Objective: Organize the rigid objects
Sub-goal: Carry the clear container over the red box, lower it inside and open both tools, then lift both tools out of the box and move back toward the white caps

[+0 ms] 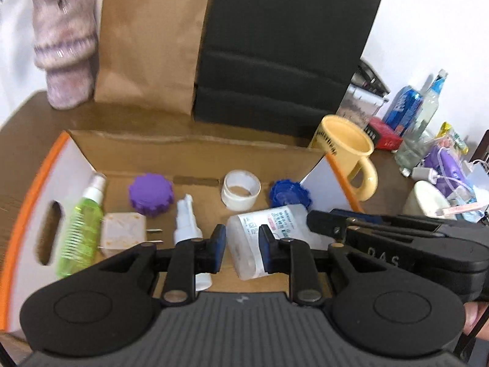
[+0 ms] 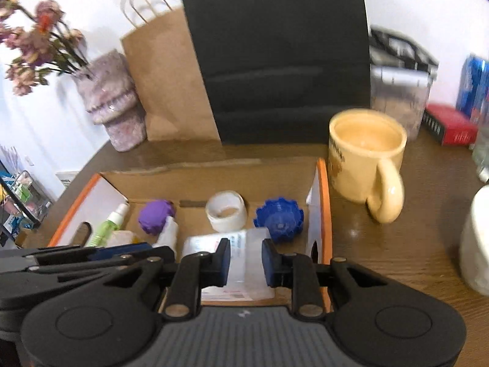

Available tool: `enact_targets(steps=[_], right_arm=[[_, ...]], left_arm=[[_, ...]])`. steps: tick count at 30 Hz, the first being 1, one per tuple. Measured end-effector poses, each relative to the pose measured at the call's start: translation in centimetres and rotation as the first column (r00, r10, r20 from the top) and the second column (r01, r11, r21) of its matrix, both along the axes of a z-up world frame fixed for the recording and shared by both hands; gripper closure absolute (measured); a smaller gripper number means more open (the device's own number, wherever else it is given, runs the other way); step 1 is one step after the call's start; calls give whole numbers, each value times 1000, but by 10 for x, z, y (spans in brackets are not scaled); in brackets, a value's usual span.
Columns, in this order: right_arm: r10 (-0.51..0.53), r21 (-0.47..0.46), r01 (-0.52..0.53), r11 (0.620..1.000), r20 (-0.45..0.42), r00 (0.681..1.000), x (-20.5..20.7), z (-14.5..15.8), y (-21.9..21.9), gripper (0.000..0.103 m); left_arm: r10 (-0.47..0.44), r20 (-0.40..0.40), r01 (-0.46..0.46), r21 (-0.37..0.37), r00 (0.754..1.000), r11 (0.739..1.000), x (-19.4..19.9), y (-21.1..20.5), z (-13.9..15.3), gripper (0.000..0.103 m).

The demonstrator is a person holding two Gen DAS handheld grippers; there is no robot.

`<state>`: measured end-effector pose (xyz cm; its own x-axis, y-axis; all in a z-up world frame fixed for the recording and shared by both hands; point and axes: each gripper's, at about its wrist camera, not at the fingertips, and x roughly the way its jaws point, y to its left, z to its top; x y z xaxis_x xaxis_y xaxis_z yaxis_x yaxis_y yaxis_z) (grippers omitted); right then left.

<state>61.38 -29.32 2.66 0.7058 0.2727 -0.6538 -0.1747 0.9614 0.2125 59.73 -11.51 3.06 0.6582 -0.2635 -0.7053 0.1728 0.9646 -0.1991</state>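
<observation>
Cardboard box [image 1: 195,156] already holds clear bottle [image 1: 269,232], spray bottles, caps, tape roll; yellow mug [image 2: 363,156] sits outside, likely left. Left gripper [image 1: 242,249] and right gripper [image 2: 245,261] both clenched, empty.

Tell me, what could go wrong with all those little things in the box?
1. The frosted plastic bottle lies on its side, so it might roll or slip when the right hand-held gripper closes in on it.
2. The white spray bottle lies close beside the left hand-held gripper, which could knock it.
3. The yellow mug stands right outside the cardboard box; a wide swing could bump it.
</observation>
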Motion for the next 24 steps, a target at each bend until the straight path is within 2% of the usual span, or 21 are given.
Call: enact_targets(steps=[3, 5, 6, 7, 8, 10, 11, 12, 14, 15, 17, 24], right_arm=[[5, 2, -5, 1000, 58, 998, -26, 35, 2, 79], [8, 14, -9, 1000, 106, 994, -49, 58, 3, 70], [8, 23, -11, 1000, 135, 991, -63, 70, 3, 66], [9, 28, -14, 1000, 159, 987, -74, 78, 4, 64], [10, 33, -16, 999, 183, 983, -86, 86, 4, 62], [11, 47, -24, 999, 260, 966, -112, 97, 6, 56], [9, 45, -23, 999, 303, 953, -124, 99, 8, 41], [0, 32, -12, 999, 350, 937, -137, 98, 10, 26], [-5, -23, 16, 1000, 412, 911, -158, 91, 17, 23], [4, -49, 18, 999, 422, 907, -165, 86, 22, 23], [22, -66, 7, 998, 431, 902, -176, 79, 27, 25], [29, -69, 5, 998, 483, 875, -213, 76, 39, 25]], left_arm=[[16, 65, -17, 18, 998, 1000, -25, 9, 32, 79], [25, 118, -30, 40, 993, 999, -46, 16, 52, 75], [32, 153, -41, 56, 988, 998, -58, 18, 61, 67], [40, 192, -55, 73, 981, 996, -71, 22, 69, 55], [46, 239, -68, 85, 970, 994, -86, 25, 77, 49], [69, 347, -107, 90, 935, 990, -115, 33, 88, 20], [82, 400, -129, 91, 913, 988, -128, 36, 90, 17], [91, 455, -154, 104, 886, 982, -143, 38, 91, 17], [54, 528, -165, 166, 847, 972, -168, 35, 90, 15], [35, 539, -154, 176, 841, 972, -177, 35, 89, 13], [22, 535, -137, 176, 845, 975, -190, 38, 87, 12], [35, 553, -148, 161, 833, 976, -226, 52, 83, 12]])
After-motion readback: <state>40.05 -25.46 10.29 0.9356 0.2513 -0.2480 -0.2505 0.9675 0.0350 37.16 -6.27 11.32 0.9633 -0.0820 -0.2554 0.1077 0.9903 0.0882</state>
